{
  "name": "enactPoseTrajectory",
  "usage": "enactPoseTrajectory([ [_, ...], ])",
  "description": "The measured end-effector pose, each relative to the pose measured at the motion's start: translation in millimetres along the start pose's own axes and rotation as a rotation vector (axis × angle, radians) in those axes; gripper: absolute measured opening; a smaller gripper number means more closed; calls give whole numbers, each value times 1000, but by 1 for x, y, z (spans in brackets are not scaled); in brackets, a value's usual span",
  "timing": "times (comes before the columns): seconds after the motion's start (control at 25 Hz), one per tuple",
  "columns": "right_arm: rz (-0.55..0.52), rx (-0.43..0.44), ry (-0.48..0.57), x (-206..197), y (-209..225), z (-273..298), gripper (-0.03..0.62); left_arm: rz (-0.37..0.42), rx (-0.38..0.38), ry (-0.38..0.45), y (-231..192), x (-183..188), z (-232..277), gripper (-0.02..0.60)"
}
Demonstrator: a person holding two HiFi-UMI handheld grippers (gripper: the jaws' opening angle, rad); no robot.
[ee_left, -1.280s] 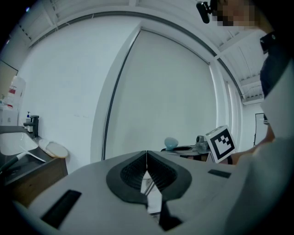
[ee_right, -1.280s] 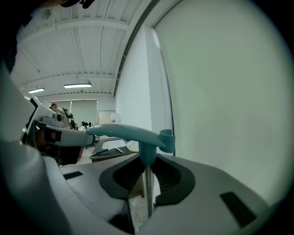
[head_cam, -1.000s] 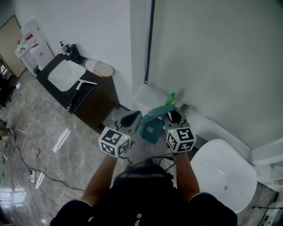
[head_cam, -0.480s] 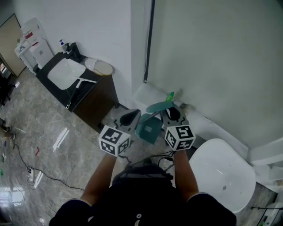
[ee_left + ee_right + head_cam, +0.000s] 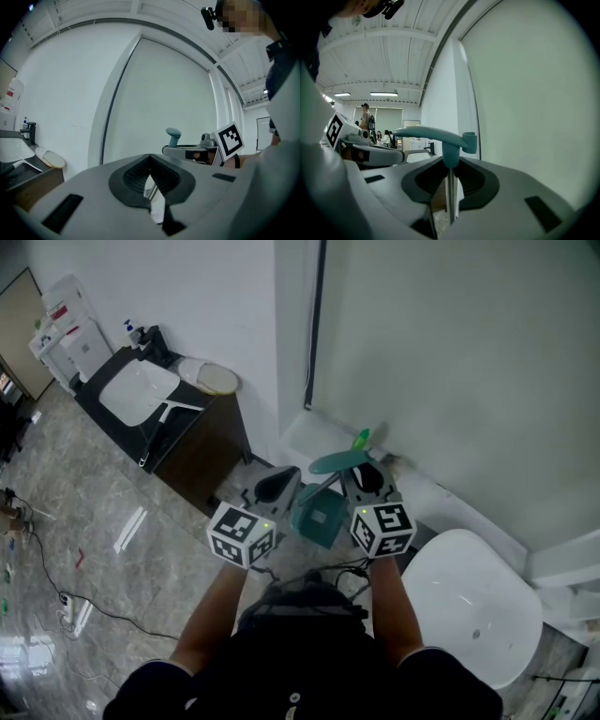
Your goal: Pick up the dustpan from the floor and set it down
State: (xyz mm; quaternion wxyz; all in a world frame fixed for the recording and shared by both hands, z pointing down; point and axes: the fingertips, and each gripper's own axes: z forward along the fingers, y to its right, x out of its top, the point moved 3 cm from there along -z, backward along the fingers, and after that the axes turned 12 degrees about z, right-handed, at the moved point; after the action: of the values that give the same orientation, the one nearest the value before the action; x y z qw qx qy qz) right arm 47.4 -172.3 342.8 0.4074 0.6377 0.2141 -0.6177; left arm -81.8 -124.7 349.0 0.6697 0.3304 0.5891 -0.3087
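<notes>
right gripper point(image 5: 451, 164): jaws pinched the thin stem under the handle of the teal dustpan point(image 5: 320, 517) | dustpan: clear of the floor at frame centre in head view, between both grippers, pan hanging low | left gripper point(image 5: 150, 174): jaws pressed together, nothing between | dark bench point(image 5: 184, 454): upper left

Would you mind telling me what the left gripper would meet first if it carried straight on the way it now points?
Most likely the pale wall panel straight ahead of the left gripper; nothing shows between them, though how far off it stands is unclear.
</notes>
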Motion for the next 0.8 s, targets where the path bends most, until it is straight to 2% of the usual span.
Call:
enactPoseTrajectory([
  [0.4, 10, -4, -27, -14, 13, 2, 94, -5, 10, -24, 1, -10, 9, 14],
  [0.8, 50, -12, -105, -67, 49, 20, 94, -57, 42, -125, 2, -60, 24, 15],
])
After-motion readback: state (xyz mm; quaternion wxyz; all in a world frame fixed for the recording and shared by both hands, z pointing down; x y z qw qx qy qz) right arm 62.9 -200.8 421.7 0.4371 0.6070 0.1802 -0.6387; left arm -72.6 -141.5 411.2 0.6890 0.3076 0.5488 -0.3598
